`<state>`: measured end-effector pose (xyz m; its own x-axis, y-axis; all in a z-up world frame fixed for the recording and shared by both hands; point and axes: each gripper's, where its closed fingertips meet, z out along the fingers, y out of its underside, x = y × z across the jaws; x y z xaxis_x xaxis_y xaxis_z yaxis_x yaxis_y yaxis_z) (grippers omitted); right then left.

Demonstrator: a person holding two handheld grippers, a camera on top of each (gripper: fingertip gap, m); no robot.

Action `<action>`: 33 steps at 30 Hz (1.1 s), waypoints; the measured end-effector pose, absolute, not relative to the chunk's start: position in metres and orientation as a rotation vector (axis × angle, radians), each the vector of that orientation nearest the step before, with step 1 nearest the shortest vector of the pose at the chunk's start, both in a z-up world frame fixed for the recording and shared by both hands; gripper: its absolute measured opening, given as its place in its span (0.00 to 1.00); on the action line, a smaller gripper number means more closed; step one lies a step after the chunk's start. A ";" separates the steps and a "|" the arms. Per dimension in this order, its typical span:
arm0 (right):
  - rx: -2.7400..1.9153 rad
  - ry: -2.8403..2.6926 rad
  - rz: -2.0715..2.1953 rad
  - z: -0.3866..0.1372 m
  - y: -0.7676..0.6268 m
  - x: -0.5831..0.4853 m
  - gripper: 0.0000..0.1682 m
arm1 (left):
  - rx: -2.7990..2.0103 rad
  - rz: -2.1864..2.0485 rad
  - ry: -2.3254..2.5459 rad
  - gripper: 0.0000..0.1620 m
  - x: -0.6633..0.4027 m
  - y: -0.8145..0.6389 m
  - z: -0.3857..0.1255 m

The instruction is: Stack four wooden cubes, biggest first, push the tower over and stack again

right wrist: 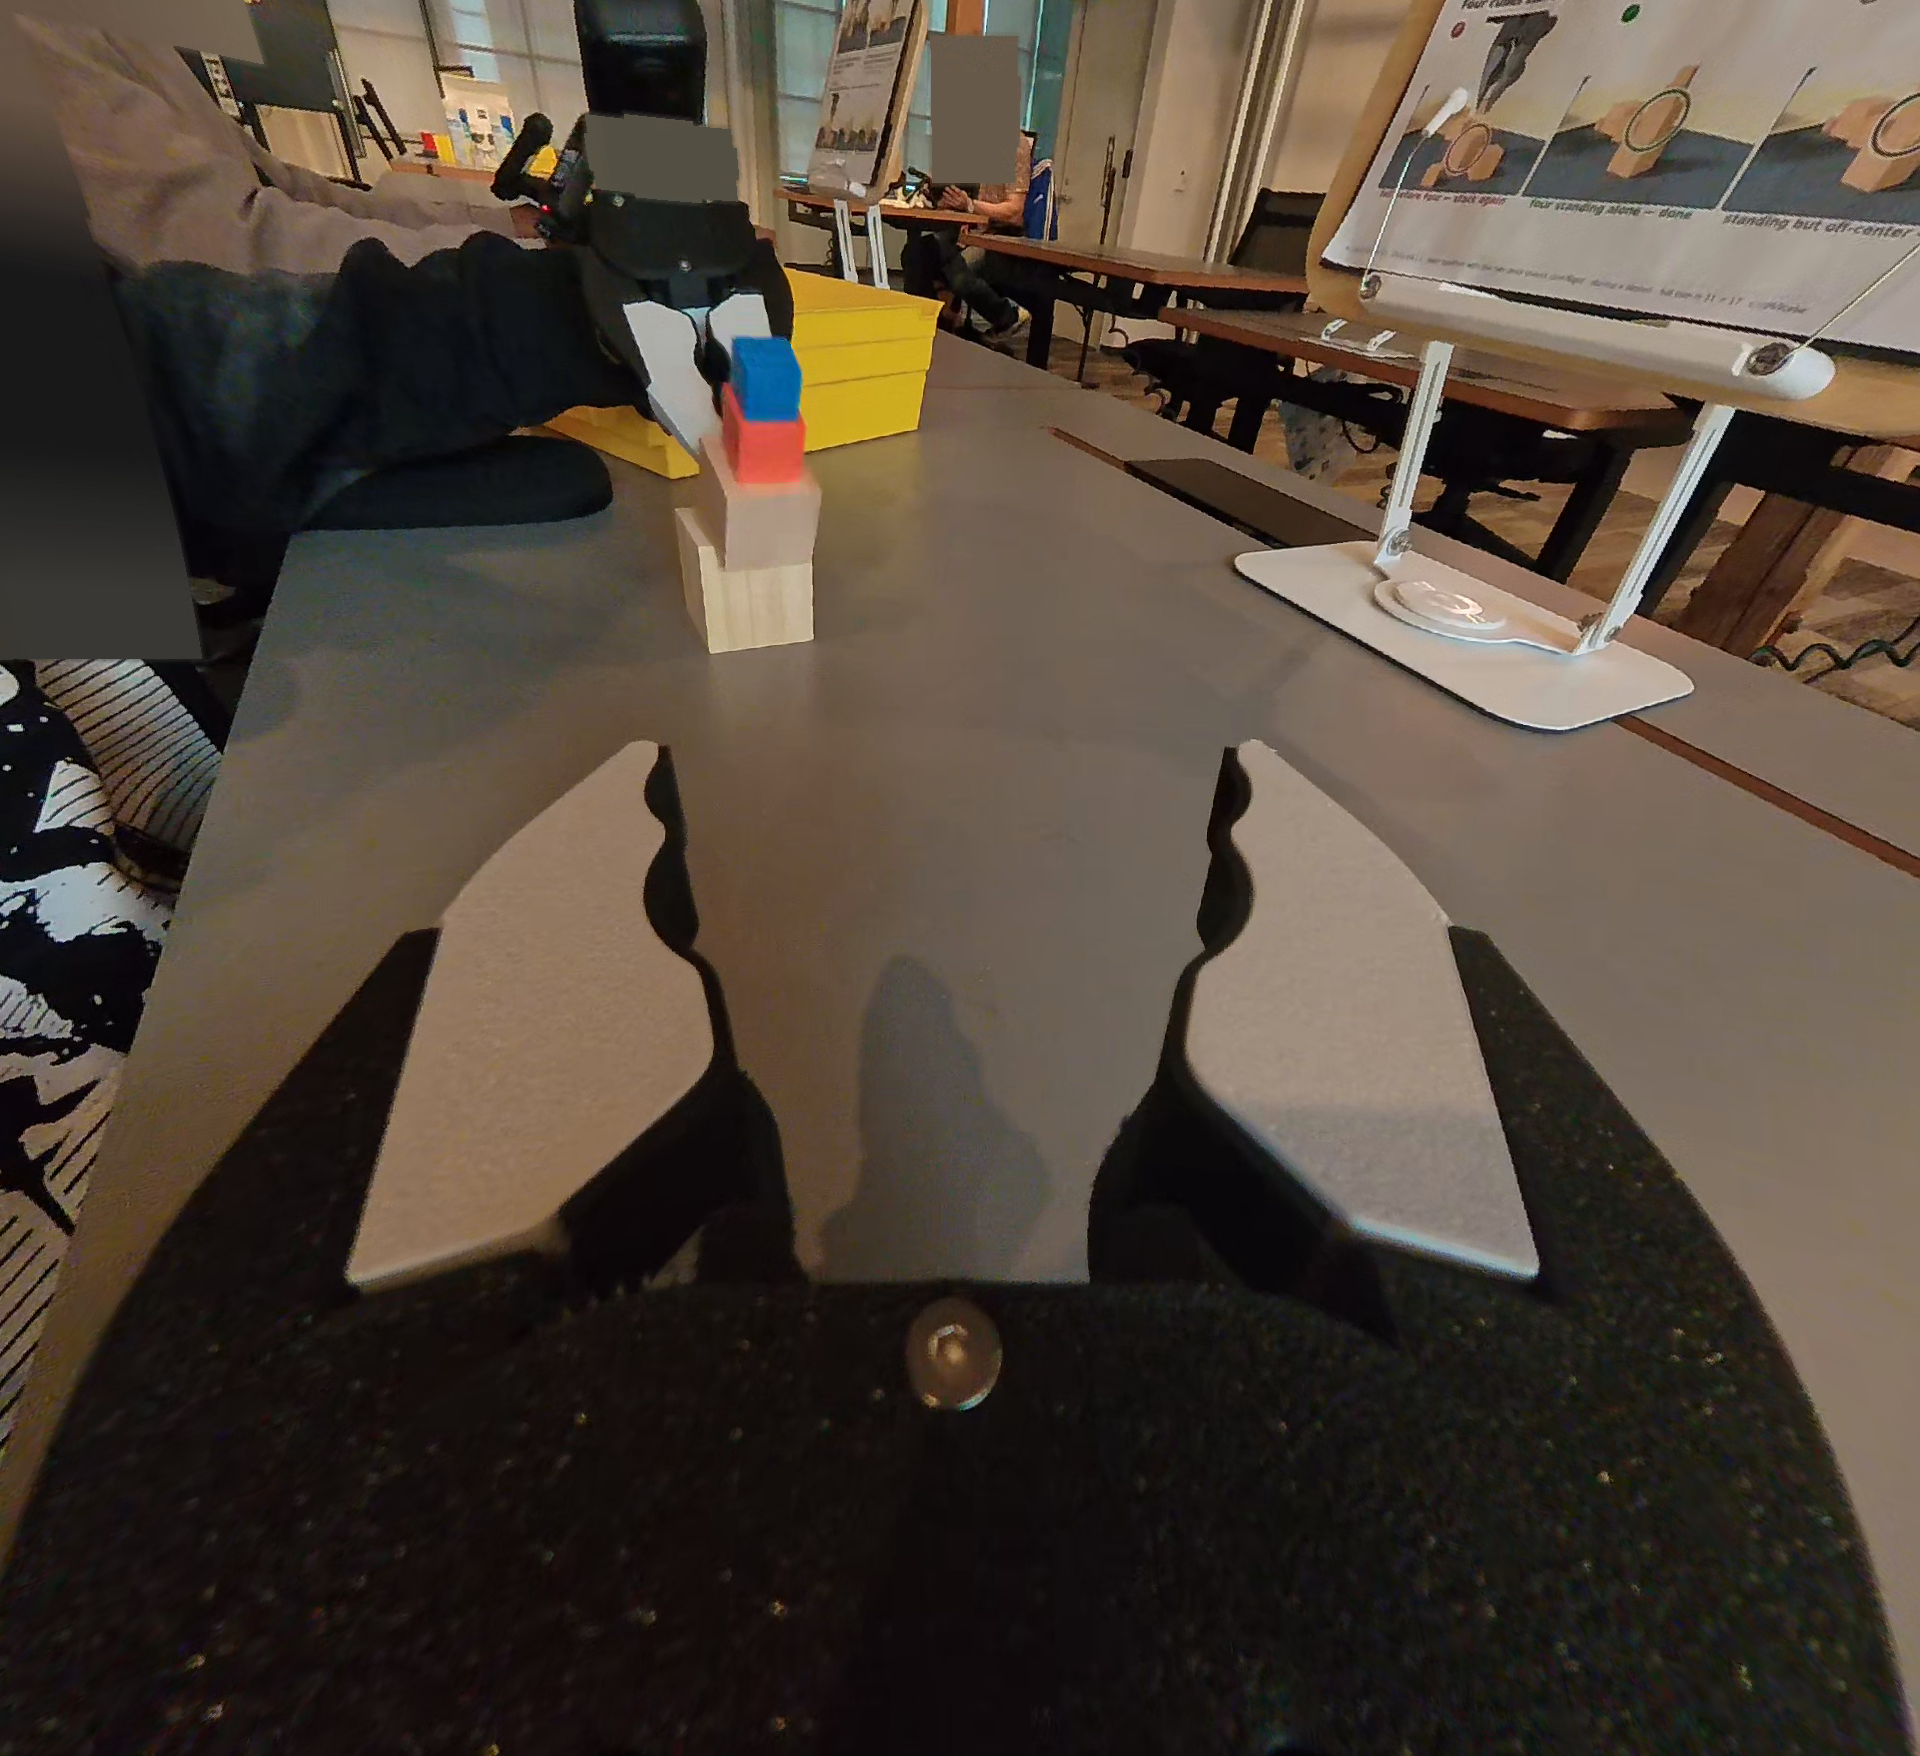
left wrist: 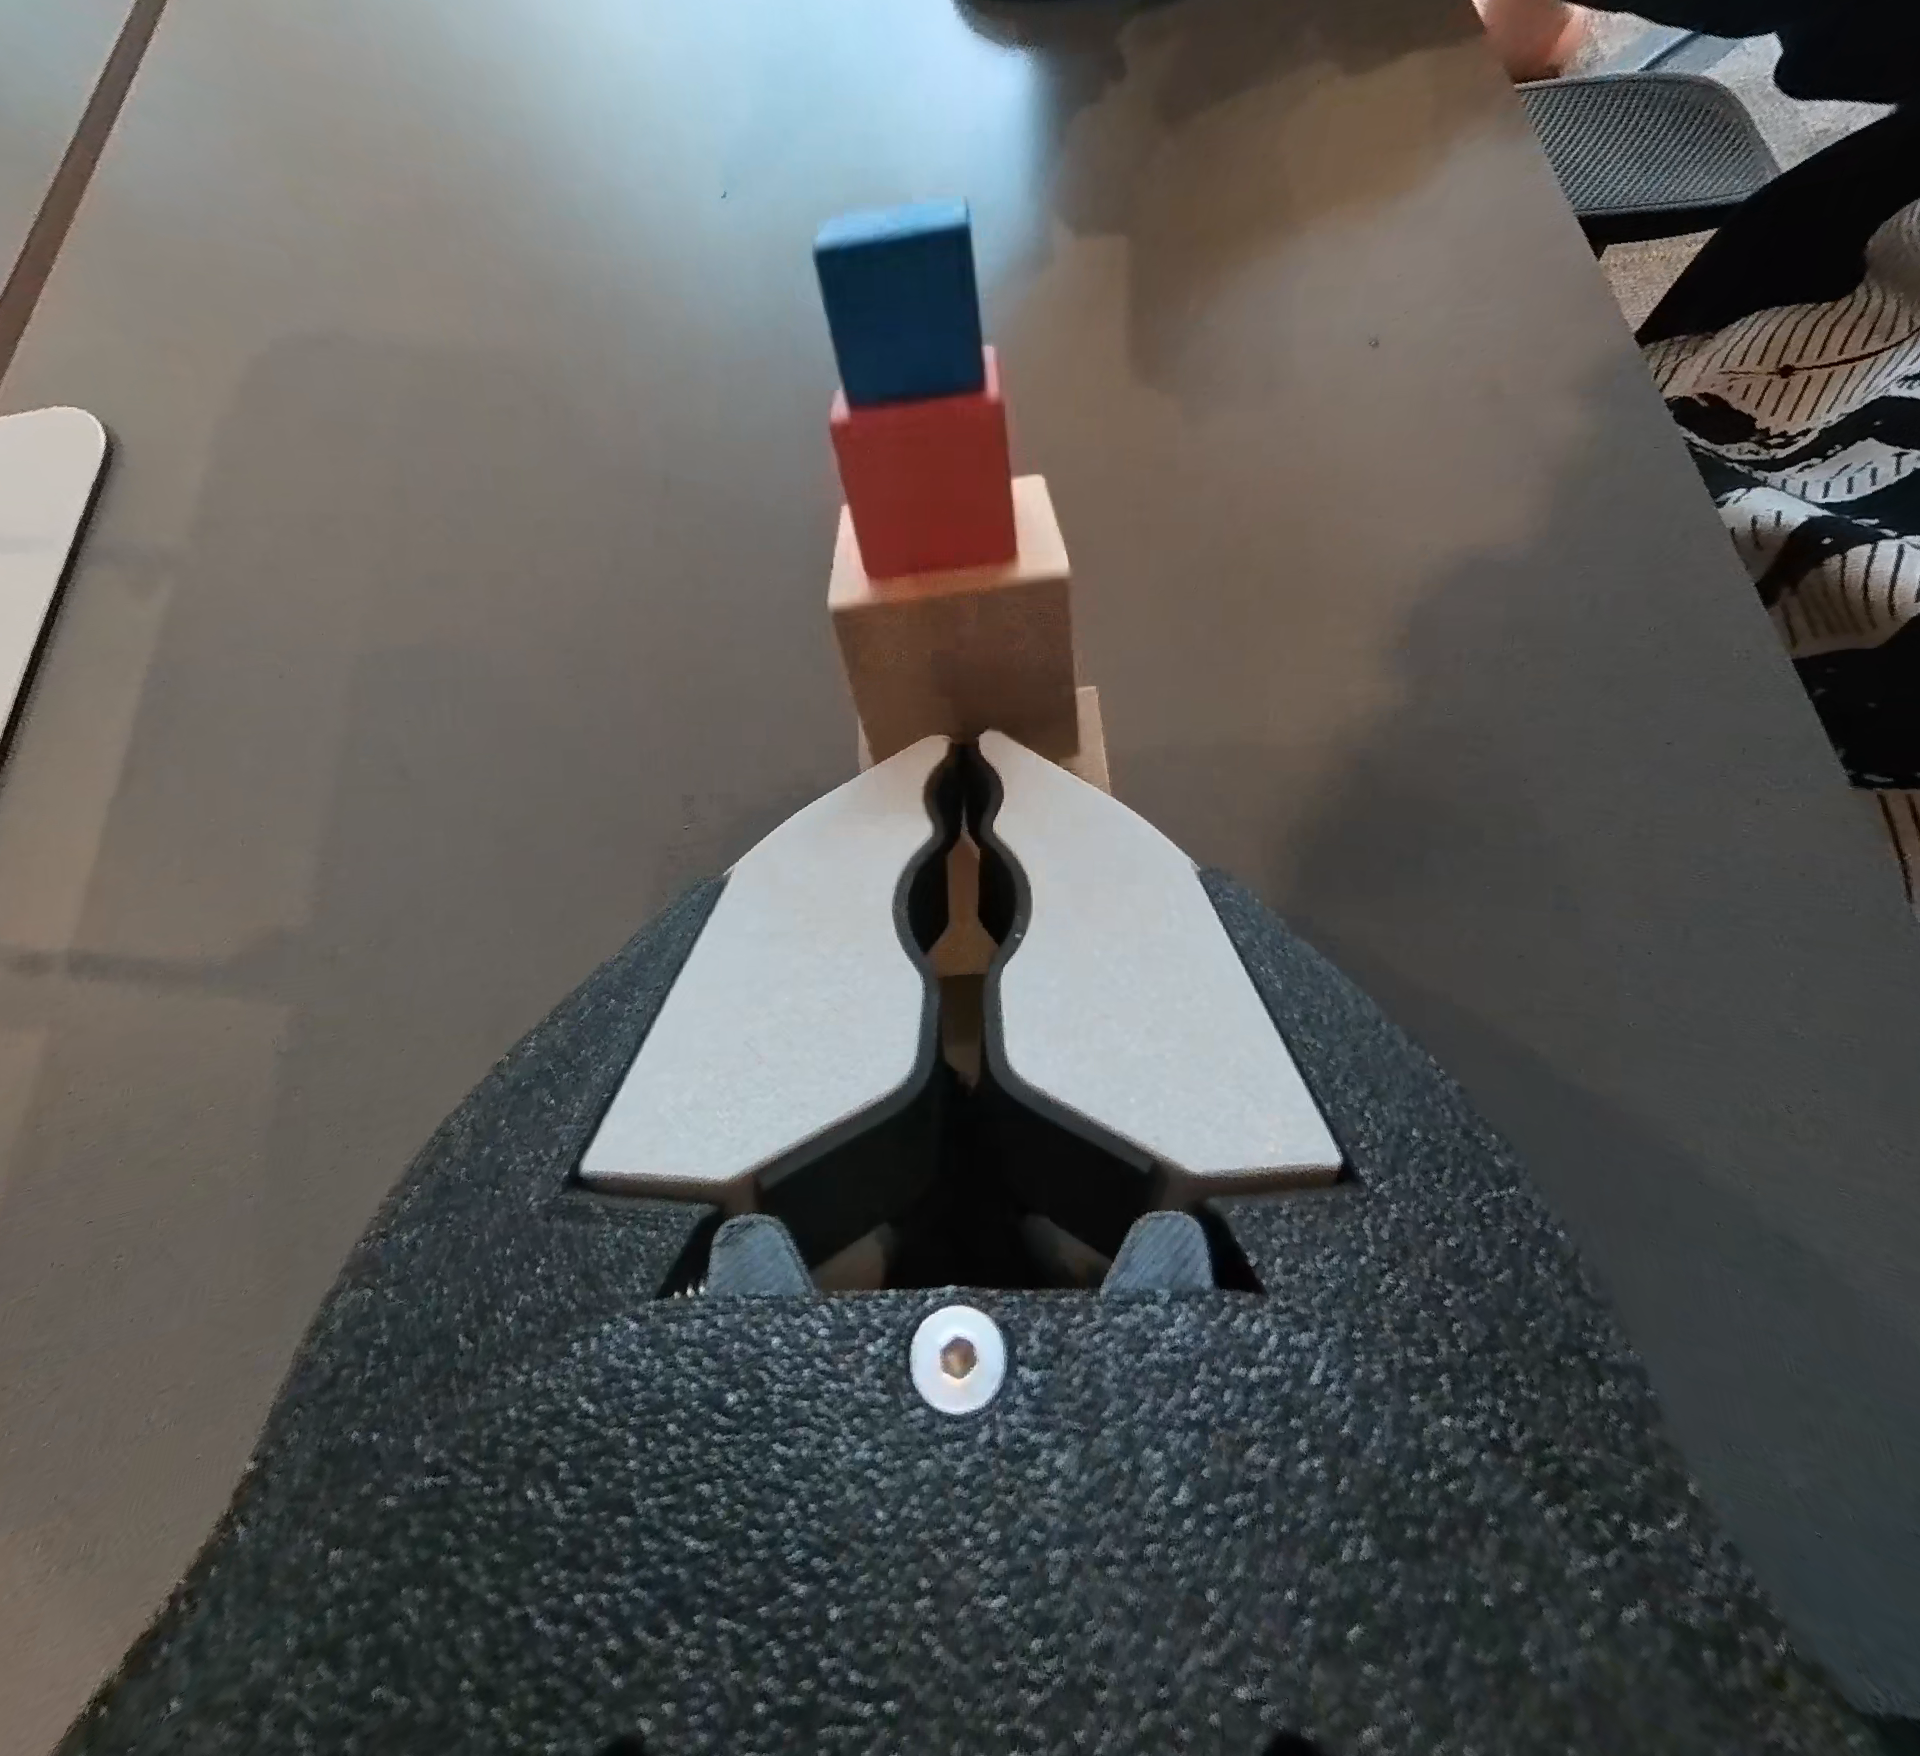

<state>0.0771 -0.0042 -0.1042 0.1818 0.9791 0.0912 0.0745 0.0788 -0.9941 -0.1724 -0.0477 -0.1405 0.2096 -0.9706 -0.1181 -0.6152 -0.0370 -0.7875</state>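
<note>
On the grey table (right wrist: 1039, 667), tower (right wrist: 753, 501) upper left of frame leans; our left gripper (left wrist: 964, 750), pinched empty, touches it mid-push, so blocks may scatter off the edge; right gripper (right wrist: 945, 761) gapes wide w/ nothing.

Grey table (right wrist: 1039, 719): cube tower (right wrist: 753, 511), yellow trays (right wrist: 862, 356), white stand (right wrist: 1455, 636).

Each gripper, left gripper (left wrist: 961, 750) and right gripper (right wrist: 945, 750), has a black textured body, two pale grey fingers (right wrist: 540, 1010) with scalloped inner edges, and one silver centre screw (right wrist: 953, 1355). Sleeve (right wrist: 416, 335): black.
</note>
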 end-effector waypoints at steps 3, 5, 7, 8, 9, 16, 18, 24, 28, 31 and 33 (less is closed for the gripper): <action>-1.275 -1.158 0.976 -0.104 -0.004 0.077 0.57 | -1.742 -0.607 1.489 0.00 -0.172 -0.048 -0.140; -1.275 -1.158 0.977 -0.104 -0.004 0.077 0.57 | -1.734 -0.633 1.474 0.00 -0.173 -0.050 -0.138; -1.275 -1.158 0.978 -0.104 -0.004 0.077 0.57 | -1.716 -0.669 1.449 0.02 -0.176 -0.053 -0.133; -1.274 -1.158 0.979 -0.104 -0.004 0.077 0.57 | -1.701 -0.689 1.429 0.10 -0.177 -0.054 -0.130; -1.274 -1.158 0.979 -0.104 -0.004 0.077 0.57 | -1.686 -0.713 1.407 0.15 -0.179 -0.056 -0.127; -1.274 -1.163 0.976 -0.104 -0.005 0.077 0.57 | -1.557 -0.803 1.215 0.64 -0.198 -0.063 -0.107; -1.275 -1.163 0.977 -0.105 -0.005 0.077 0.57 | -1.524 -0.802 1.156 0.72 -0.203 -0.062 -0.101; -1.272 -1.159 0.976 -0.104 -0.004 0.077 0.57 | -1.380 -0.800 0.988 0.76 -0.217 -0.059 -0.085; -1.270 -1.160 0.974 -0.104 -0.005 0.077 0.57 | -1.370 -0.868 0.964 0.75 -0.214 -0.063 -0.091; -1.272 -1.164 0.974 -0.104 -0.005 0.077 0.57 | -1.400 -0.850 1.002 0.76 -0.210 -0.063 -0.103; -1.273 -1.166 0.974 -0.105 -0.005 0.077 0.57 | -1.412 -0.833 1.002 0.77 -0.210 -0.061 -0.109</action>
